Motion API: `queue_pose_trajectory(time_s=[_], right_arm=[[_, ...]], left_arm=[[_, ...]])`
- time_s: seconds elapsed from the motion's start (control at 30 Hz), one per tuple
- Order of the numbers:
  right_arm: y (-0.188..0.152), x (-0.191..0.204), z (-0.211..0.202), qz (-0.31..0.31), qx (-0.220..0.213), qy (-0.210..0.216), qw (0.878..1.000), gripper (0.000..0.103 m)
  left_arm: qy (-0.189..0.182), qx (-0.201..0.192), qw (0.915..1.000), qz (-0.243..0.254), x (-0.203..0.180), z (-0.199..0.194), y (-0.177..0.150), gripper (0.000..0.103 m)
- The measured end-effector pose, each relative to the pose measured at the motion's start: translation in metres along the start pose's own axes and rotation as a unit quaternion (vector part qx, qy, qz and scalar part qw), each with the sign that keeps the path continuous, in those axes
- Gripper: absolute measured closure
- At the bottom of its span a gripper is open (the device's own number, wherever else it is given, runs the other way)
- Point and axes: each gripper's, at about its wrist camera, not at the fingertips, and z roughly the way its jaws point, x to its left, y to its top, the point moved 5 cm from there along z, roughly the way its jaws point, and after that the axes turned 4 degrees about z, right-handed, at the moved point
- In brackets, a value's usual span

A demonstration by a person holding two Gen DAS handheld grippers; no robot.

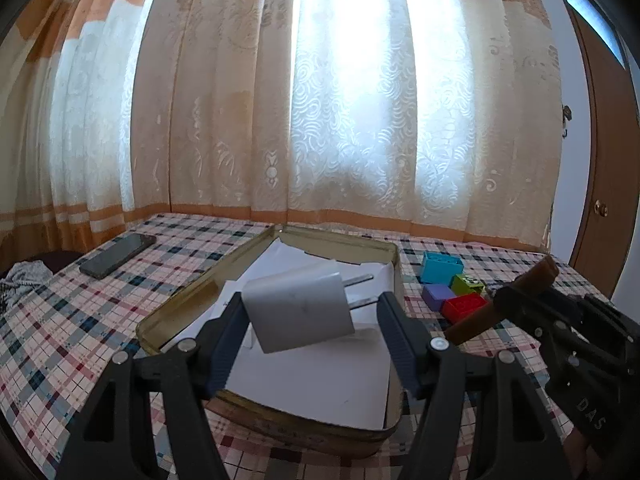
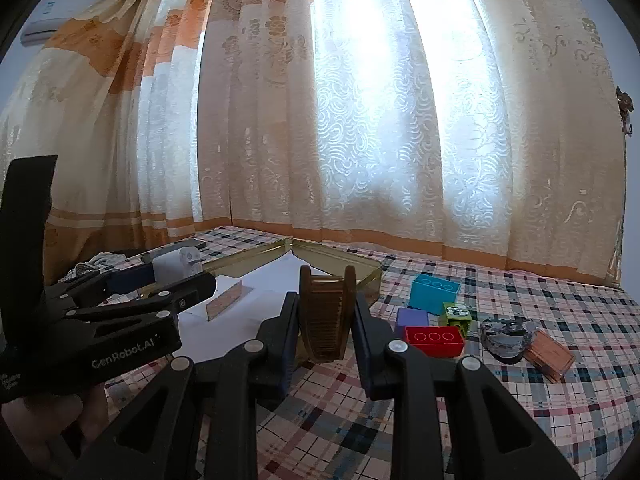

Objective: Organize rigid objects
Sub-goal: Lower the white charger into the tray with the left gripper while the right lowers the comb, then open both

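Observation:
My left gripper [image 1: 312, 312] is over a gold tin tray [image 1: 394, 276] lined with white paper. A white charger plug [image 1: 298, 308] sits between its fingers, touching only the left finger; the jaws look wider than the plug. In the right wrist view the left gripper [image 2: 188, 276] shows with the plug [image 2: 176, 266] above the tray [image 2: 340, 264]. My right gripper [image 2: 326, 320] is shut on a brown wooden comb [image 2: 326, 316], held upright beside the tray's near right edge. The comb [image 1: 504, 300] also shows in the left wrist view.
Toy bricks lie right of the tray: blue [image 2: 434, 292], purple [image 2: 412, 318], green [image 2: 456, 314], red [image 2: 434, 340]. A small pink block [image 2: 228, 300] stands on the paper. A dark lump [image 2: 504, 338] and a pink box [image 2: 548, 356] lie farther right. A phone [image 1: 116, 256] lies left.

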Motion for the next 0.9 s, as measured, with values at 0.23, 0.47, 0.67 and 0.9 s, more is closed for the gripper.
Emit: queue_pose_trajectory(time_s=[0.23,0.47,0.67,0.9], right_arm=[[0.000,0.009,0.001,-0.005,0.001,0.007,1.000,0.075],[0.001,0.018,0.004,-0.010,0.005,0.016,1.000,0.075],[0.001,0.025,0.006,-0.016,0.008,0.023,1.000,0.075],[0.001,0.033,0.012,-0.027,0.015,0.033,0.999,0.075]], left_arm=[[0.004,0.004,1.0000,-0.004,0.007,0.000,-0.002,0.037],[0.004,0.008,0.9999,-0.008,0.014,0.000,-0.003,0.037],[0.003,0.013,0.9998,-0.014,0.021,0.000,-0.004,0.037],[0.004,0.029,0.9994,-0.019,0.032,0.006,-0.005,0.037]])
